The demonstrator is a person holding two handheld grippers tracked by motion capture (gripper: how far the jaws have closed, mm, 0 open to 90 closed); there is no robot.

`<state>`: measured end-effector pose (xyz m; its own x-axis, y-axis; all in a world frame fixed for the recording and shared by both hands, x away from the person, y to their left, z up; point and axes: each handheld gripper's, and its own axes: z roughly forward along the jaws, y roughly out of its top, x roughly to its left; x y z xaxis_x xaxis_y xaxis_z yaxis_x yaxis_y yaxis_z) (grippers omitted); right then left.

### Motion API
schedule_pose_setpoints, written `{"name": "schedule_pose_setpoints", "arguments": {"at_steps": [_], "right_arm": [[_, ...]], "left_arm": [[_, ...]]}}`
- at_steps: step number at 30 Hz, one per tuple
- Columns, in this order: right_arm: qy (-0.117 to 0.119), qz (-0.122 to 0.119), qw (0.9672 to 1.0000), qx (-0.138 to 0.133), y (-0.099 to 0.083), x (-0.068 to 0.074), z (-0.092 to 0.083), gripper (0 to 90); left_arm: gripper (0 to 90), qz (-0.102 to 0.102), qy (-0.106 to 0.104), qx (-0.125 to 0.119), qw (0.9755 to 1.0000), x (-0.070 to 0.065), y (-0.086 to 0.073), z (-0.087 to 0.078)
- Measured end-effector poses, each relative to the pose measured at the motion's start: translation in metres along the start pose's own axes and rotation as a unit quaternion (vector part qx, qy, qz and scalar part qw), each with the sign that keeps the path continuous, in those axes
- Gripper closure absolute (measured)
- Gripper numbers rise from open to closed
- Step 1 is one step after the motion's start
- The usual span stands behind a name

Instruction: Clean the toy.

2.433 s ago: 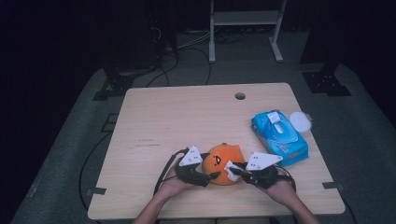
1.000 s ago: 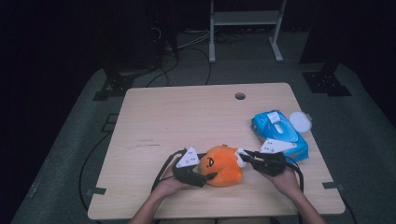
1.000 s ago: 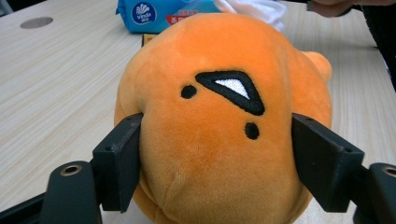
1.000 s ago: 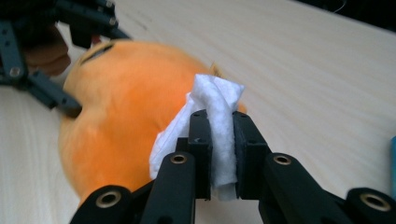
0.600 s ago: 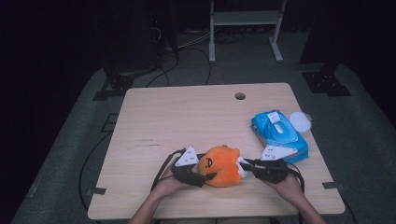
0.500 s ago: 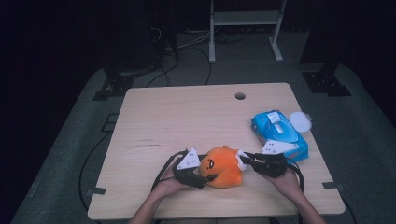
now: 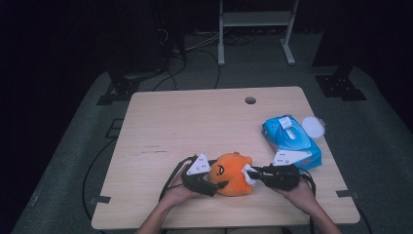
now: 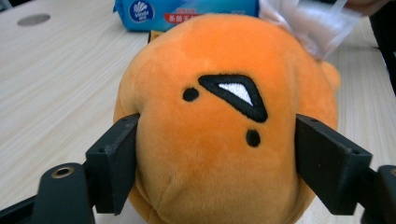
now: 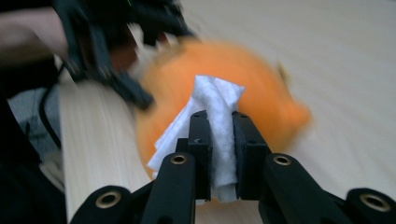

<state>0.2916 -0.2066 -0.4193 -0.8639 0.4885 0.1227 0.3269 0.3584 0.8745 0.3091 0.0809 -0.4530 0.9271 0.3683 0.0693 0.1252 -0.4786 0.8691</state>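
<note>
On table (image 7: 195, 122): L tongs (image 8: 215, 154) grip plush (image 8: 219, 116).

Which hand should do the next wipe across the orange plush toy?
Right. The right tongs are clamped on the white wipe, already pressed against the orange plush toy. The left tongs are gripping the toy's sides, steadying it.

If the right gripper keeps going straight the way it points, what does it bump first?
Probably the orange plush. The right gripper, shut on a white wipe, points right at it, and the wipe already looks against it.
</note>
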Motion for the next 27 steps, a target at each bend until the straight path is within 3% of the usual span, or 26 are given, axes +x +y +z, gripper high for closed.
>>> {"name": "schedule_pose_setpoints", "arguments": {"at_steps": [2, 3, 5, 8, 11, 13, 16, 18, 19, 22, 25, 27], "right_arm": [[-0.016, -0.015, 0.9997, -0.007, 0.008, 0.004, 0.003, 78.6], [-0.016, -0.015, 0.9997, -0.007, 0.008, 0.004, 0.003, 78.6], [-0.051, -0.036, 0.998, 0.009, 0.007, 0.002, 0.009, 78.7], [-0.06, -0.03, 0.9977, 0.011, 0.004, 0.001, 0.008, 78.8], [-0.057, -0.04, 0.9975, 0.008, 0.008, 0.009, 0.011, 78.8], [-0.049, -0.068, 0.9964, 0.008, 0.015, 0.022, 0.024, 78.6], [-0.056, -0.077, 0.9954, 0.011, 0.015, 0.02, 0.023, 78.8], [-0.054, -0.068, 0.996, 0.02, 0.012, 0.013, 0.018, 78.8], [-0.048, -0.056, 0.9969, 0.026, 0.01, 0.009, 0.015, 78.8], [-0.055, -0.051, 0.9968, 0.027, 0.004, 0.006, 0.01, 78.8], [-0.058, -0.061, 0.9963, 0.02, 0.01, 0.014, 0.014, 78.9], [-0.038, -0.079, 0.9961, 0.013, 0.017, 0.025, 0.021, 78.9]], "left_arm": [[22.2, 0.021, 0.007, 0.005, 0.9997, -0.005, 0.003, 0.001], [22.1, 0.021, 0.007, 0.005, 0.9997, -0.005, 0.003, 0.001], [22.1, 0.015, 0.005, 0.002, 0.9999, -0.004, 0.001, 0.001], [21.8, 0.011, 0.002, -0.002, 0.9999, -0.003, 0.001, 0.002], [20.3, 0.019, 0.009, 0.005, 0.9998, -0.006, 0.005, 0.005], [19.9, 0.024, 0.014, 0.007, 0.9996, -0.009, 0.005, 0.007], [18.9, 0.012, 0.007, 0.001, 0.9999, -0.005, 0.004, 0.003], [11.9, 0.002, 0.002, -0.002, 1.0, -0.002, 0.004, 0.003], [9.6, -0.017, -0.001, -0.005, 0.9998, 0.001, 0.006, 0.001], [6.4, -0.052, -0.008, 0.0, 0.9986, 0.005, 0.006, 0.004], [13.9, -0.046, -0.004, -0.001, 0.9989, 0.003, 0.007, 0.006], [17.9, -0.003, 0.01, 0.003, 0.9999, -0.008, 0.015, 0.006]]}}
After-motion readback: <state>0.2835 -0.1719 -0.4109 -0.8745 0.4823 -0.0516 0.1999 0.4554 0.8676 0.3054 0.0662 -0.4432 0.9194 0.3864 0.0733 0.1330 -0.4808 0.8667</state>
